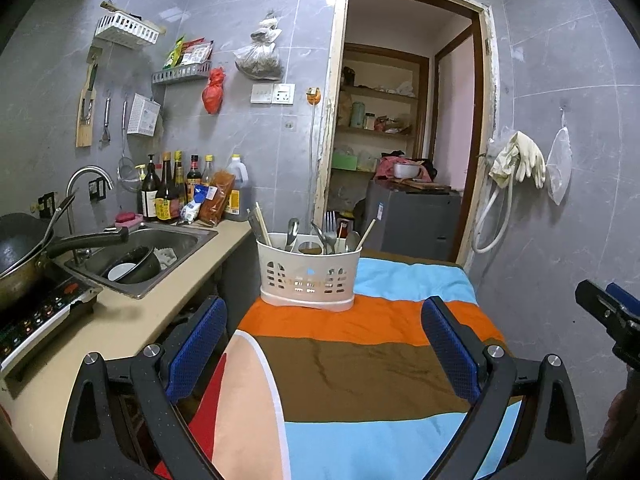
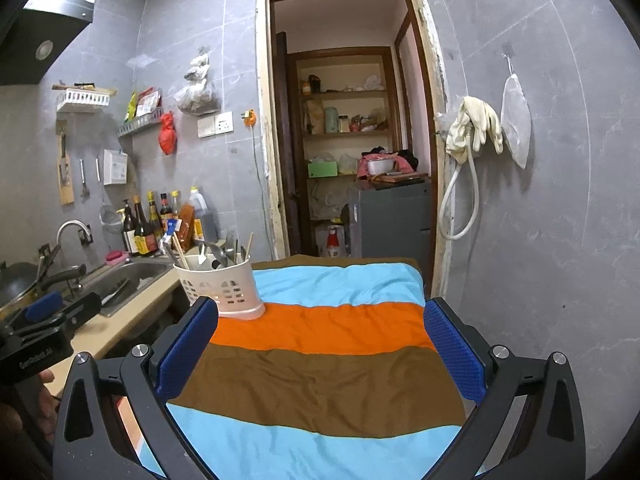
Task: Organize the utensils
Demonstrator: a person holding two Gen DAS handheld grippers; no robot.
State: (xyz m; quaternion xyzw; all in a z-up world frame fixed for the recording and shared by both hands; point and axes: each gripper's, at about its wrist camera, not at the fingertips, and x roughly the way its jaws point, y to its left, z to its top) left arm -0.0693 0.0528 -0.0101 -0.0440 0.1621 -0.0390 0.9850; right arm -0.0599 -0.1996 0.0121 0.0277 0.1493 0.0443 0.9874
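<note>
White caddy [image 1: 307, 276] holds forks [image 1: 329, 229], spoons, chopsticks [image 1: 263, 224]

The right gripper [image 2: 320, 344] hung wide open above the striped cloth [image 2: 320, 380]; the utensil basket [image 2: 224, 284] stood on the cloth's far left corner.

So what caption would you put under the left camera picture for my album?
Open left gripper faces a white utensil caddy holding forks, spoons and chopsticks on a striped cloth.

Utensils [image 1: 316, 232] in caddy [image 1: 308, 276] on cloth [image 1: 360, 360]
</note>
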